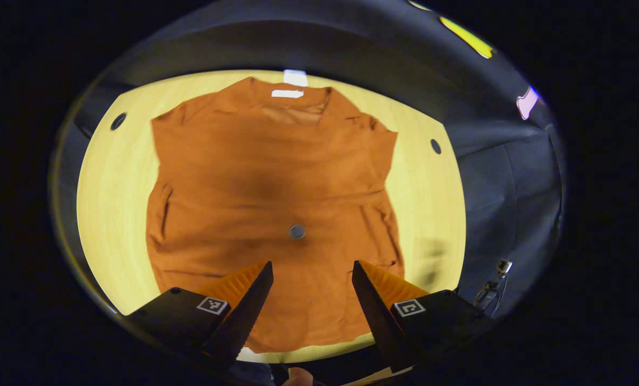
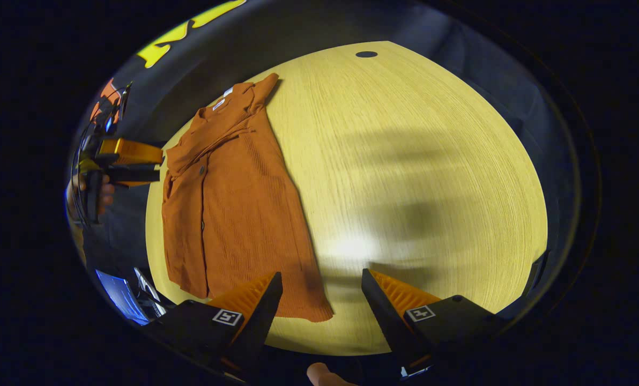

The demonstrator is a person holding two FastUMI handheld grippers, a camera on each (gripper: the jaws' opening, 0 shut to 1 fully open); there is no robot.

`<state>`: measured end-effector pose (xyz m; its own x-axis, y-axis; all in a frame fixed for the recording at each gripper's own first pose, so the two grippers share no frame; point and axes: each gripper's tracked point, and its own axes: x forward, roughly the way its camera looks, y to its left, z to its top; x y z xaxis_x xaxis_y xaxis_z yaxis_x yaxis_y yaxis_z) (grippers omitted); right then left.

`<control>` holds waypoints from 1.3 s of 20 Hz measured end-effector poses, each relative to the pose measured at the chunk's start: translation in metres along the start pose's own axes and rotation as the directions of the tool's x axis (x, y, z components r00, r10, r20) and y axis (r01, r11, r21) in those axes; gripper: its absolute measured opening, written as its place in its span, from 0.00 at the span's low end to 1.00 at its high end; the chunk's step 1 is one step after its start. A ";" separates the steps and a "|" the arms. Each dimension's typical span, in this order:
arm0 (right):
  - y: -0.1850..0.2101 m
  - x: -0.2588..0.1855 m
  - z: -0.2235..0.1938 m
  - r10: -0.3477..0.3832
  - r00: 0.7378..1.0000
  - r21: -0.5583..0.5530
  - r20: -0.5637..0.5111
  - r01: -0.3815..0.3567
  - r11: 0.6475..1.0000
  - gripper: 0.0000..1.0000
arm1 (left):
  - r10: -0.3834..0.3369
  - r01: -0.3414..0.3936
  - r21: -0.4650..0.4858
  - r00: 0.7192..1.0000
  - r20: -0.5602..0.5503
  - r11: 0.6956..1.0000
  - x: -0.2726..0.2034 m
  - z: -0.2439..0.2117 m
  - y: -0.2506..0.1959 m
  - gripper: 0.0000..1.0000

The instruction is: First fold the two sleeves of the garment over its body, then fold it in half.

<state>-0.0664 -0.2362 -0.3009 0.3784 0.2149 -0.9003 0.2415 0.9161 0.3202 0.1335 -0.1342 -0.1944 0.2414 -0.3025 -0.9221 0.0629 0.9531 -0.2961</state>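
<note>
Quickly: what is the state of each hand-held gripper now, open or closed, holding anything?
Left hand-held gripper: open, holding nothing, above the garment.
Right hand-held gripper: open, holding nothing, above the table.

rust-orange garment flat on table, sleeves folded inward, collar far.

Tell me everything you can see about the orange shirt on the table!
The orange shirt is soft, ribbed-looking cloth. It lies flat on the pale wooden table, collar at the far end with a white tag inside. Both sleeves look already folded in over the body, leaving a long shape with a few wrinkles. A small round button sits near the middle. The bottom hem lies nearest the left gripper, which hangs open above it. Nothing touches the shirt but the table.
</note>
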 end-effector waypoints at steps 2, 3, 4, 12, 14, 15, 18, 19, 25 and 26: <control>0.004 0.000 -0.002 -0.002 1.000 -0.016 0.001 0.002 1.000 0.94 | 0.025 -0.025 -0.037 1.000 -0.007 0.999 -0.005 -0.021 0.029 0.96; 0.007 0.000 -0.002 0.003 1.000 -0.021 0.001 -0.003 1.000 0.94 | 0.028 -0.029 -0.055 1.000 -0.009 0.998 -0.007 -0.031 0.041 0.97; 0.008 0.001 -0.004 0.005 1.000 -0.024 -0.005 -0.005 1.000 0.94 | 0.032 -0.033 -0.073 0.999 -0.012 0.997 -0.009 -0.042 0.054 0.96; -0.010 0.005 -0.006 -0.007 0.998 -0.104 -0.057 0.001 0.995 0.94 | -0.046 0.042 -0.061 0.997 -0.060 0.997 -0.025 -0.131 0.140 0.96; -0.014 0.004 -0.011 0.016 0.996 -0.116 -0.091 -0.026 0.993 0.94 | -0.086 0.081 -0.070 0.993 -0.076 0.994 -0.034 -0.150 0.158 0.96; -0.010 0.003 -0.013 0.056 0.992 -0.113 -0.112 -0.069 0.991 0.95 | -0.109 0.101 -0.095 0.990 -0.087 0.990 -0.036 -0.159 0.170 0.96; 0.006 -0.005 -0.015 0.220 0.960 -0.067 -0.175 -0.235 0.970 0.94 | -0.166 0.151 -0.162 0.983 -0.082 0.975 -0.047 -0.177 0.203 0.95; 0.006 -0.006 -0.013 0.253 0.949 -0.057 -0.188 -0.267 0.962 0.94 | -0.186 0.171 -0.176 0.980 -0.075 0.969 -0.050 -0.181 0.212 0.95; -0.007 0.006 -0.006 0.279 0.930 0.051 -0.239 -0.275 0.960 0.94 | -0.304 0.279 -0.198 0.947 -0.106 0.940 -0.066 -0.204 0.235 0.93; -0.011 0.008 -0.008 0.270 0.932 0.051 -0.241 -0.266 0.963 0.94 | -0.303 0.279 -0.187 0.946 -0.115 0.942 -0.068 -0.206 0.238 0.92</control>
<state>-0.0732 -0.2420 -0.3138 0.2023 0.5294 -0.8239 0.1778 0.8075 0.5625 -0.0676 0.1108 -0.2541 0.0976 -0.5765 -0.8112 -0.0543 0.8108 -0.5828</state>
